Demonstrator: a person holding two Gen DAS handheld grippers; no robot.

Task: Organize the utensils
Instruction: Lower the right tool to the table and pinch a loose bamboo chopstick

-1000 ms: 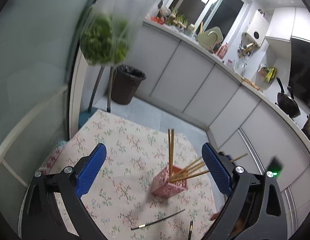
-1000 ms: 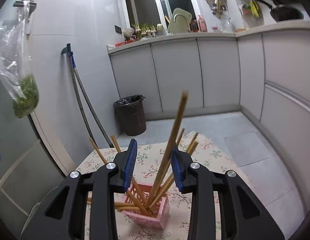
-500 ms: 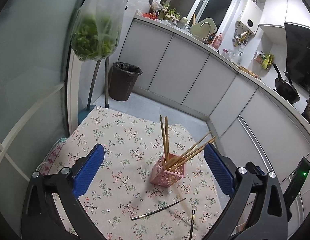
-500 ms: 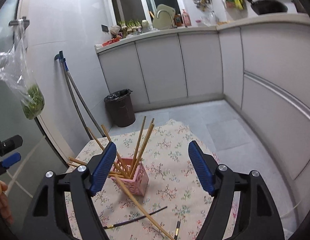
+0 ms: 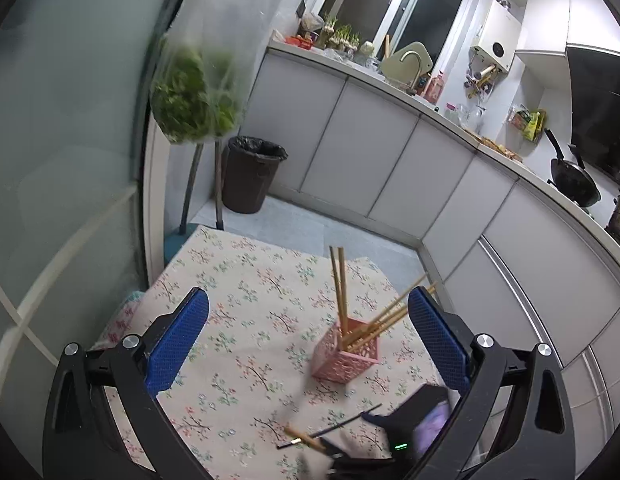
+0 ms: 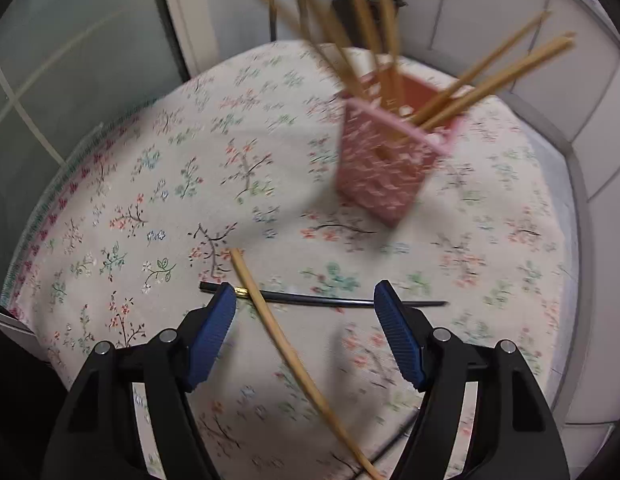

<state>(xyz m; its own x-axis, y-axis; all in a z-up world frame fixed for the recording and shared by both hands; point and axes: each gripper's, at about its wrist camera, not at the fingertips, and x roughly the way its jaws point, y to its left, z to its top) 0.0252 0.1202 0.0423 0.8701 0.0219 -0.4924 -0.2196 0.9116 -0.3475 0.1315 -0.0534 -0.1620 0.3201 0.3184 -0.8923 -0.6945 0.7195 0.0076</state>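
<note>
Having swung down from the pink lattice holder [image 6: 393, 152], the right gripper [image 6: 306, 332], jaws just parted and empty, straddles the loose bamboo chopstick [image 6: 286, 344] for pickup; the left gripper [image 5: 310, 340] waits agape.

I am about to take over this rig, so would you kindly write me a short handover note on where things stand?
Left claw: open, empty, hovering over the table.
Right claw: open, its jaws having just been opening then easing in; it is low over the loose chopsticks, gripping nothing.
Pink holder: upright on the floral tablecloth, already holding several wooden chopsticks.
Left: one wooden chopstick lying across a black chopstick; another dark one seems to lie near the table edge.
</note>
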